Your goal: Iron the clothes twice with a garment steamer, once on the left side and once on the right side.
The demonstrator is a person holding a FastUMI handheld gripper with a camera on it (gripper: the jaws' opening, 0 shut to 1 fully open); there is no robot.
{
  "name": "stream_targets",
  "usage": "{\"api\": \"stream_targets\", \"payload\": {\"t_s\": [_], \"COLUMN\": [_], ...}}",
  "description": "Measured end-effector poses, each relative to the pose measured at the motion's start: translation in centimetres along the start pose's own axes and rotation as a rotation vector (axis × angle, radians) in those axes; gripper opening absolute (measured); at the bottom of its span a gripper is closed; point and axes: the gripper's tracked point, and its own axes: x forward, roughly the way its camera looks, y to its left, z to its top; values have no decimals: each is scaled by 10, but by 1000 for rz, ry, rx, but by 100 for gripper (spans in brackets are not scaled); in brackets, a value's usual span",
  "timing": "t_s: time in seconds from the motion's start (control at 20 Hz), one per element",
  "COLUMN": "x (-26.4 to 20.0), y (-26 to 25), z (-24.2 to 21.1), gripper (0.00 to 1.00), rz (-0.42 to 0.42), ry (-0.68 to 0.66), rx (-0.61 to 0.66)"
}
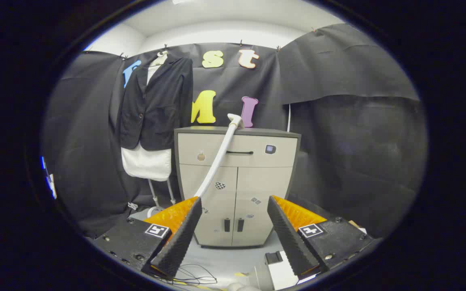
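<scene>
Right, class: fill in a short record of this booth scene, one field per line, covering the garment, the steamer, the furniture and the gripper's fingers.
garment: dark jacket over a white garment, hanging on a stand beside the cabinet
steamer: white hose rising past the cabinet front, its head at the cabinet top
furniture: beige cabinet, one drawer, two doors, all shut
gripper: fingers open, holding nothing, cabinet beyond them
task state: steamer not yet grasped
</scene>
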Motion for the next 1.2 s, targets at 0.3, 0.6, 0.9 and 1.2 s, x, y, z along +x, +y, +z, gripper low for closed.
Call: {"api": "stream_targets", "payload": {"t_s": [0.3,0.6,0.9,1.2], "x": [11,18,17,24], "y": [19,32,23,10], "z": [7,5,1,15], "gripper": [100,100,100,100], "rz": [20,43,21,-4], "ry": [-10,1,13,4], "rx": [3,6,21,39]}}
